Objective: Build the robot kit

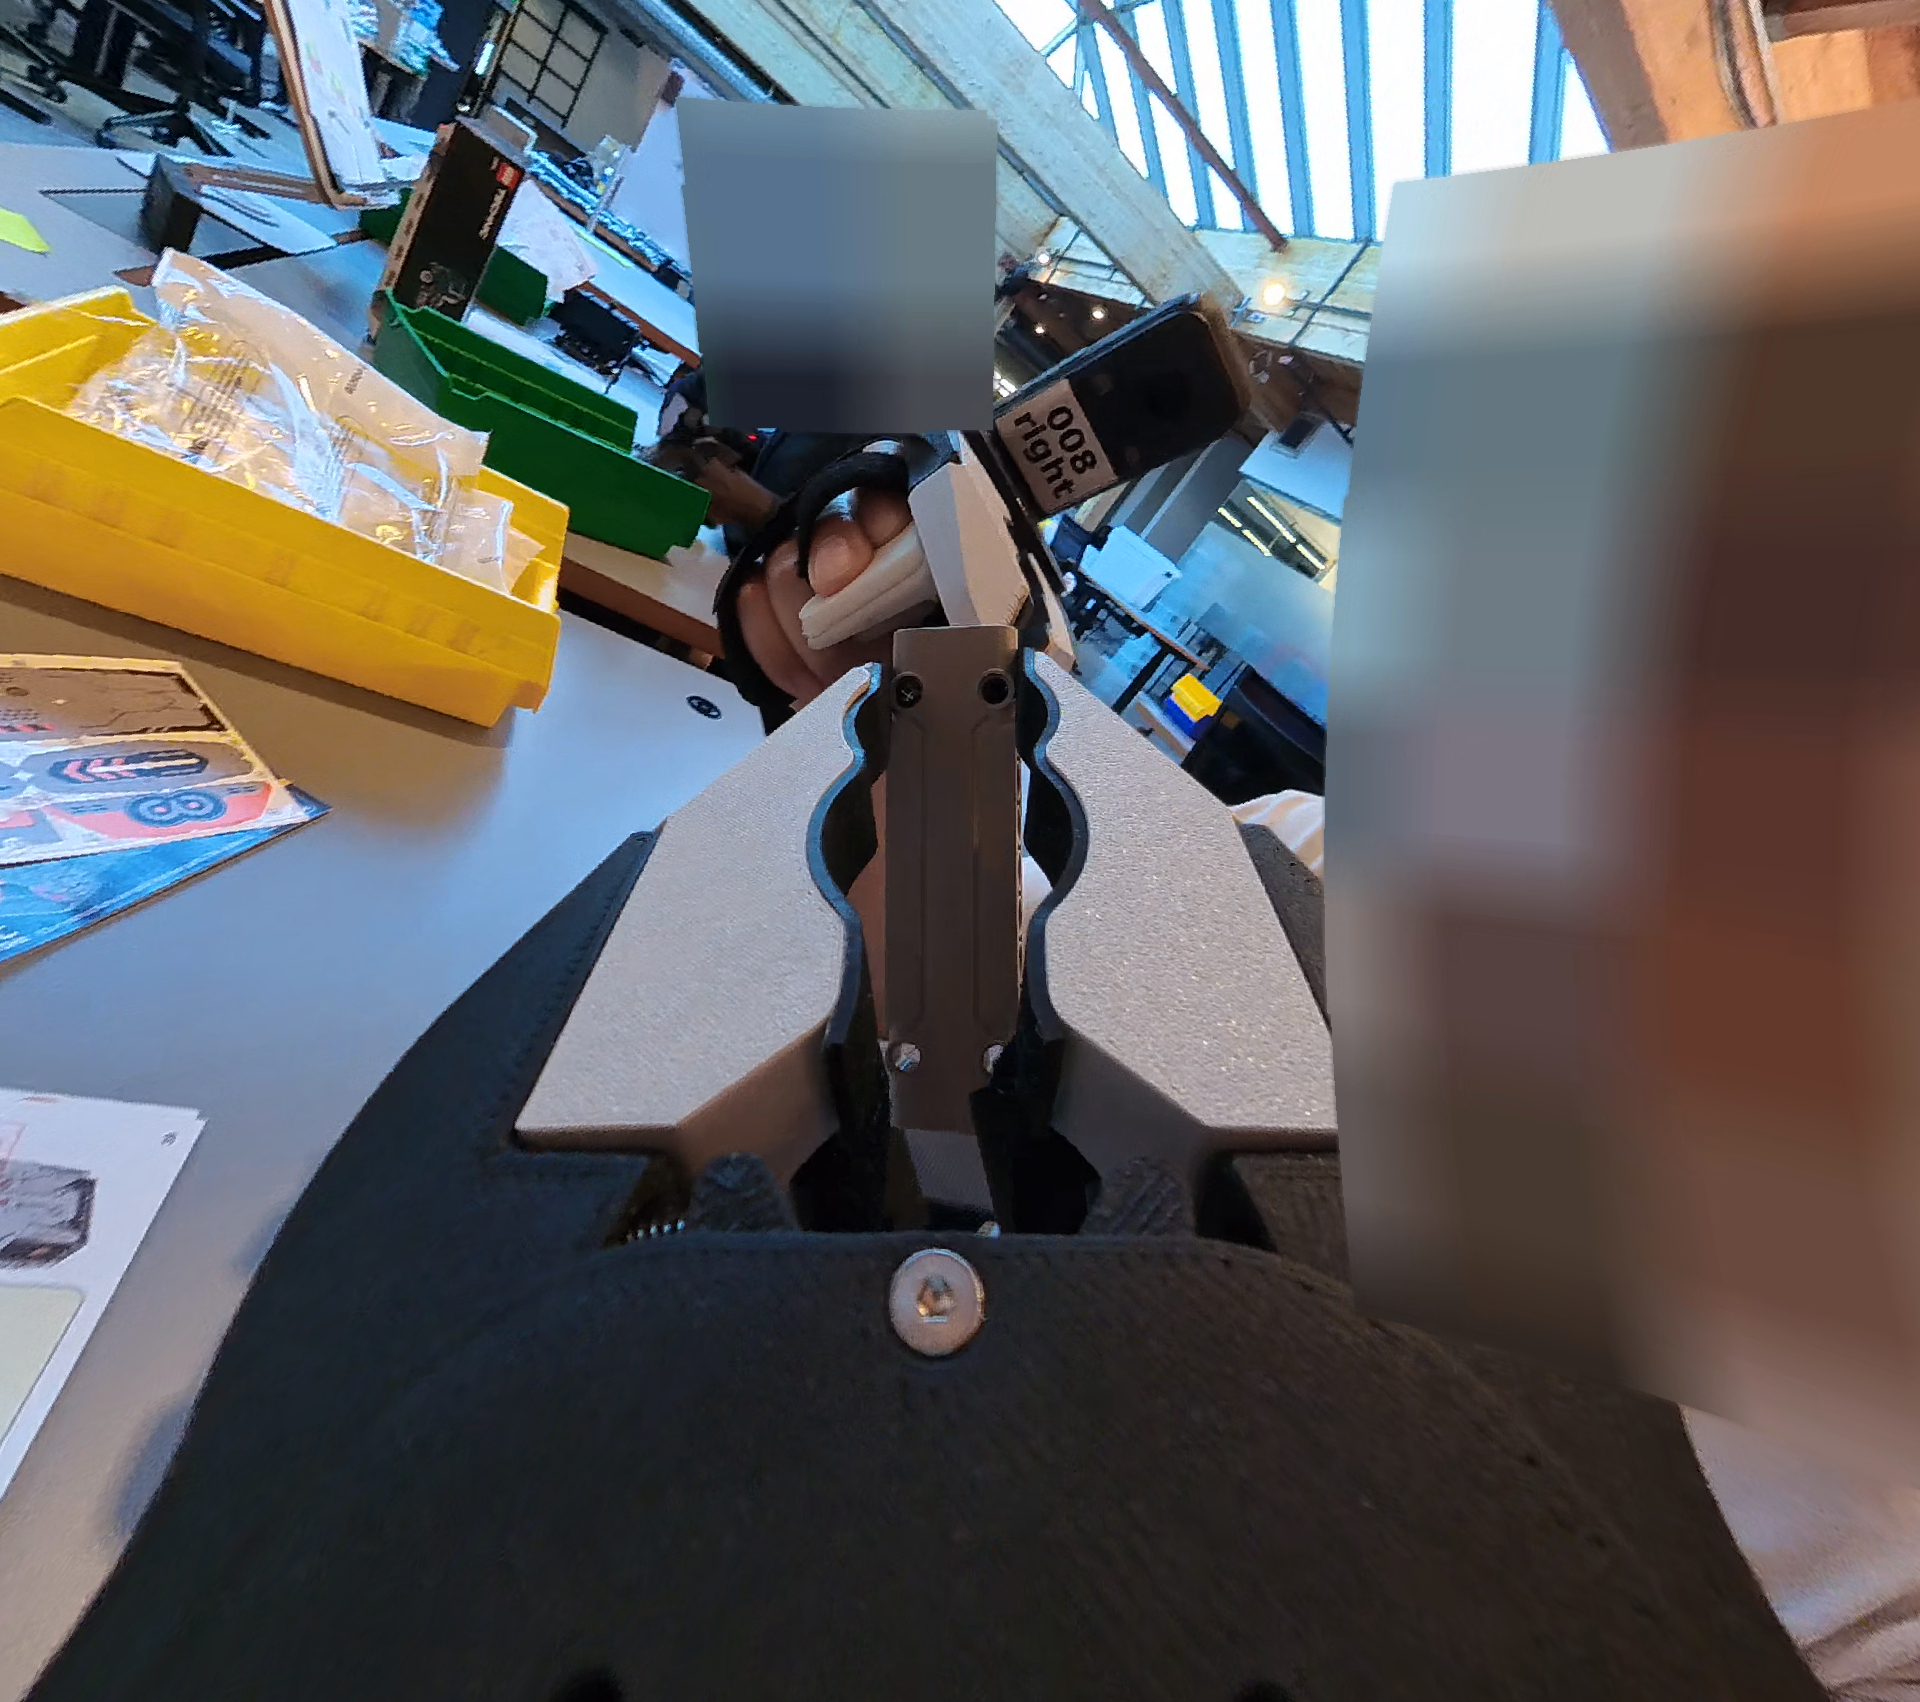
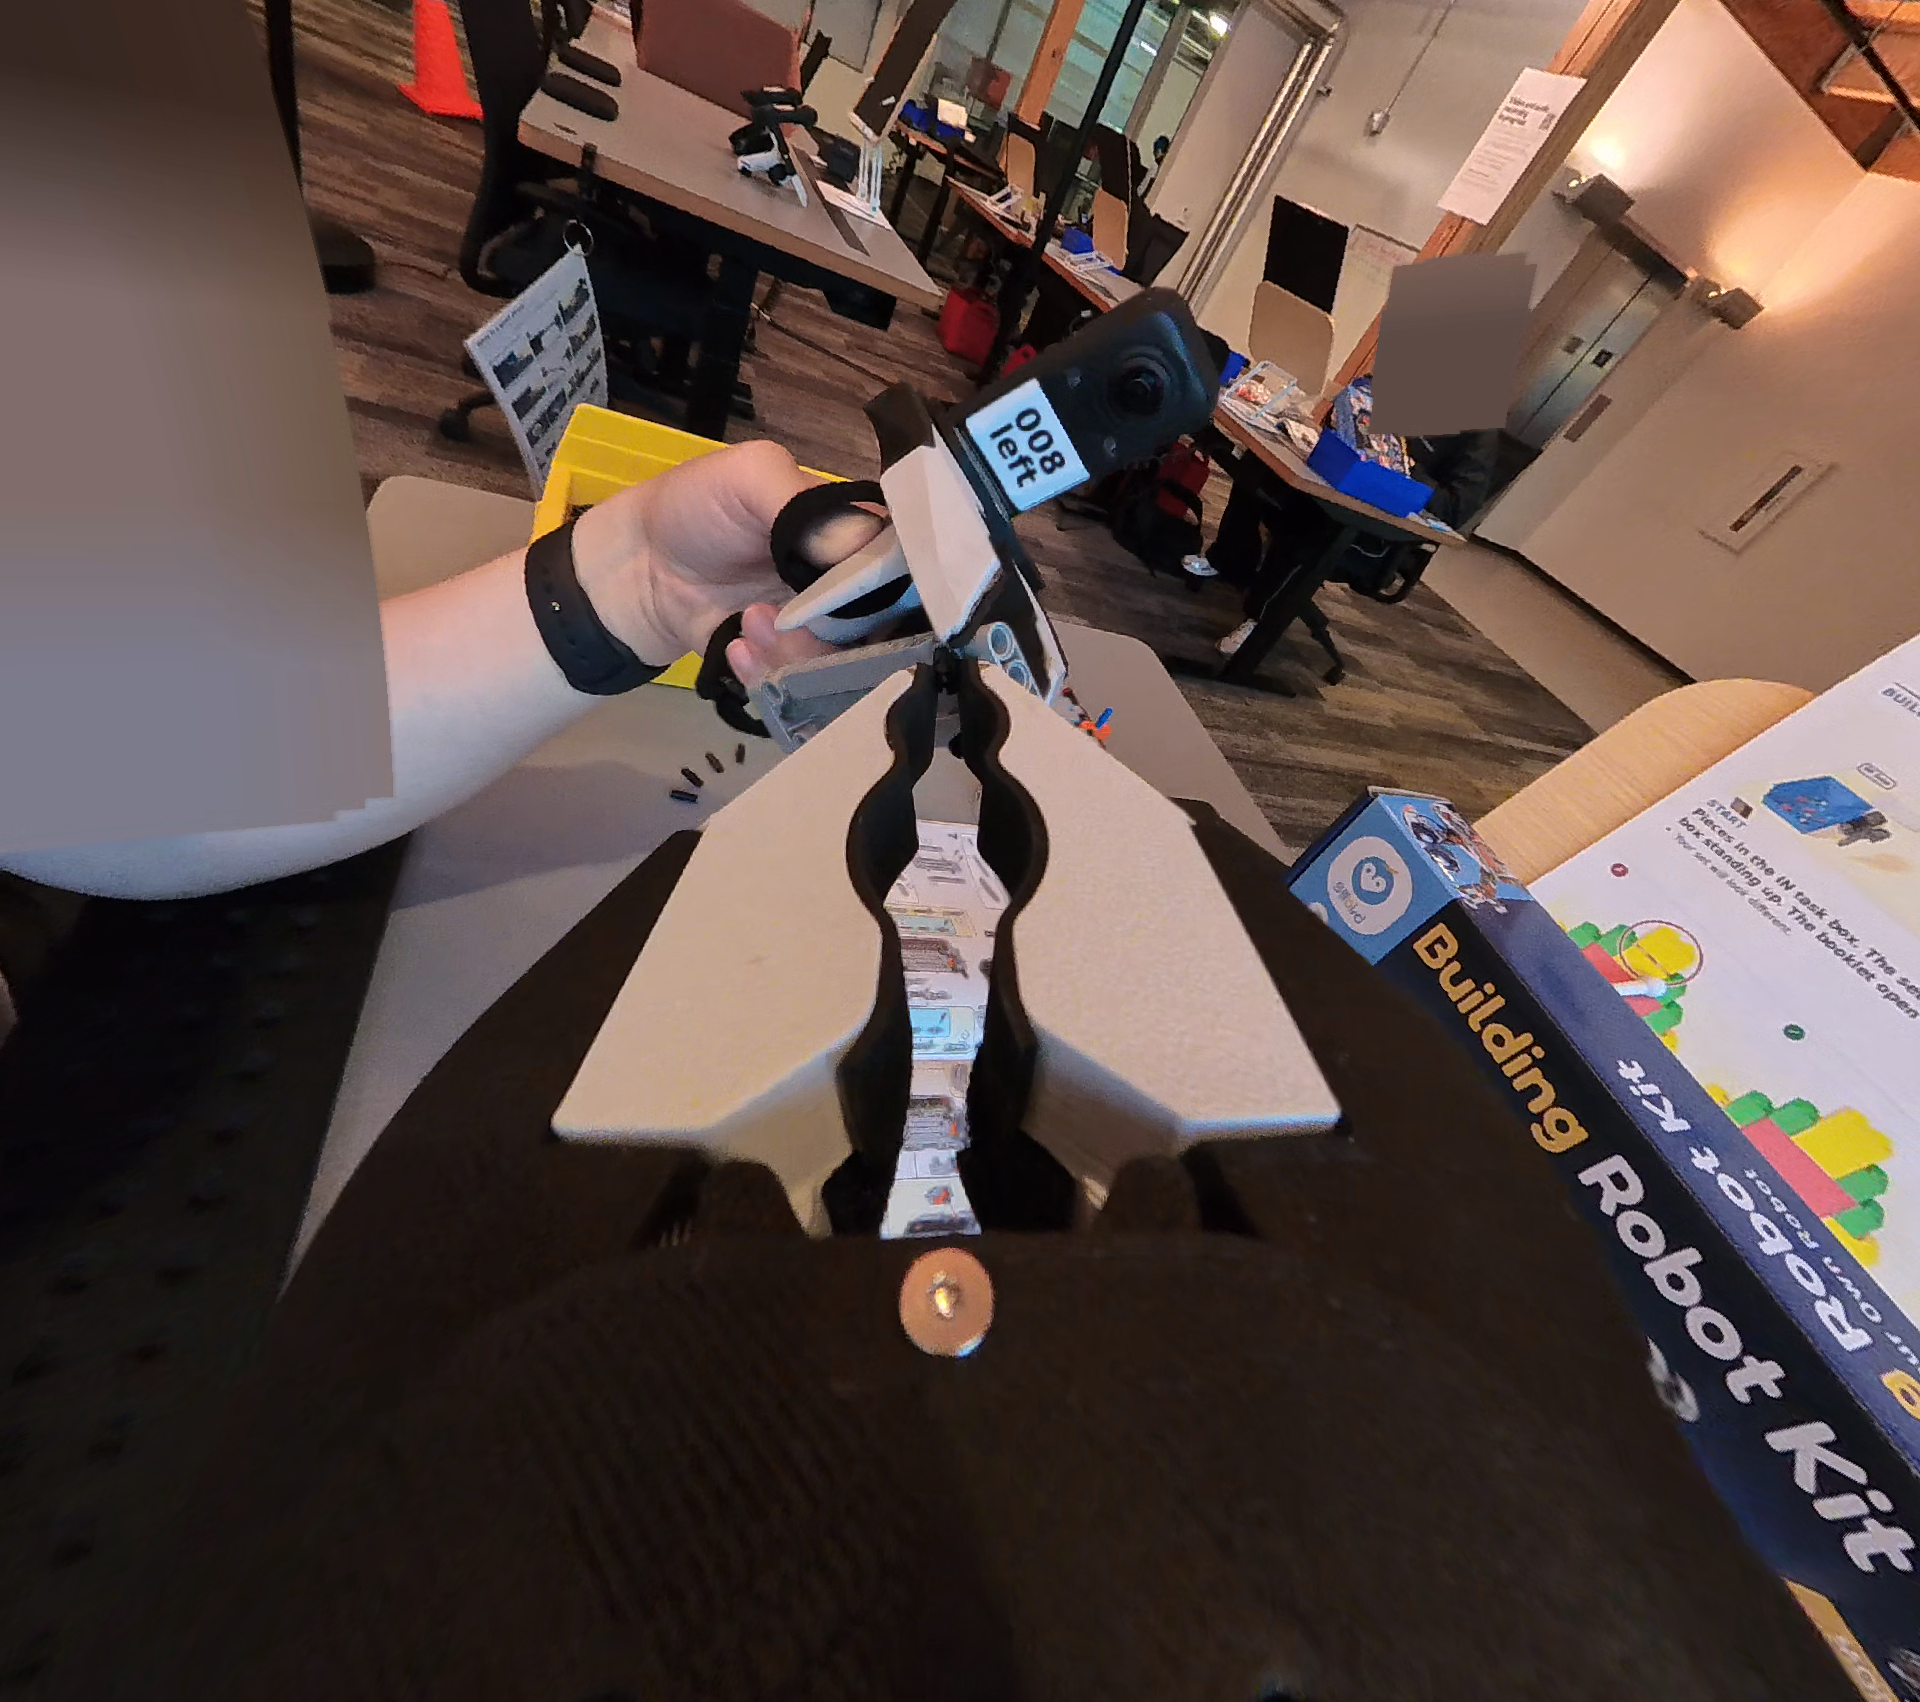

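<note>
left wrist view: grey table [image 1: 436, 842], skylit workshop

- A long grey block [image 1: 951, 863] with corner screws is held clamped lengthwise between the left tongs [image 1: 951, 696], pointing toward 12 o'clock.
- A small black peg [image 2: 945, 665] is seen pinched at the right tongs' [image 2: 948, 678] tips, touching the grey block's [image 2: 831, 684] end.

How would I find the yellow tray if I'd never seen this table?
Look at the grey table in the left wrist view, off to the left of the left claw. The yellow tray sits there, with crinkly clear plastic bags piled inside it. The green bins behind it are darker and hold no such bags, so bright yellow is the giveaway.
</note>
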A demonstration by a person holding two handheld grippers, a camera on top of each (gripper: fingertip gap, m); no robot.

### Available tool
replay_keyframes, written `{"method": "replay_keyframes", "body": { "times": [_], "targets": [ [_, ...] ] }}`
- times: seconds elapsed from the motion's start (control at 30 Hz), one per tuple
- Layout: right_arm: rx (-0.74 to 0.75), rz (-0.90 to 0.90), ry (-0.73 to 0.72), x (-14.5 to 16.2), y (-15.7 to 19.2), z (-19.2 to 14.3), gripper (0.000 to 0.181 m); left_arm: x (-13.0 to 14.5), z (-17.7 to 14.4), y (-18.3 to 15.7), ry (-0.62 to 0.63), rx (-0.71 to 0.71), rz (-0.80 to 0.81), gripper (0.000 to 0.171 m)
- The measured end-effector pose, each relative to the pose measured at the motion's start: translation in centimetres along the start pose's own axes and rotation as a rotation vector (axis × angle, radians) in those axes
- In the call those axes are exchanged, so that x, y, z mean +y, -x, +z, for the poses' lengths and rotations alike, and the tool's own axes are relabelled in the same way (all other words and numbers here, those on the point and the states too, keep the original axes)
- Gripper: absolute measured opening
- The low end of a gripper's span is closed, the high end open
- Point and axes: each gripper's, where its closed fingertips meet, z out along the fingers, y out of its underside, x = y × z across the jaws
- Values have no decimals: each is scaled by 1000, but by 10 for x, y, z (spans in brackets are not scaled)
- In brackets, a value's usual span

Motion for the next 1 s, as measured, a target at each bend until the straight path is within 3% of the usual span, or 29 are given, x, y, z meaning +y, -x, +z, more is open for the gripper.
{"method": "replay_keyframes", "body": {
  "times": [1.0],
  "targets": [
    [-38, 60, -36, 5, -9, -11, 4, 1, 3, 10, 21, -101, 42, 21]
  ]
}}
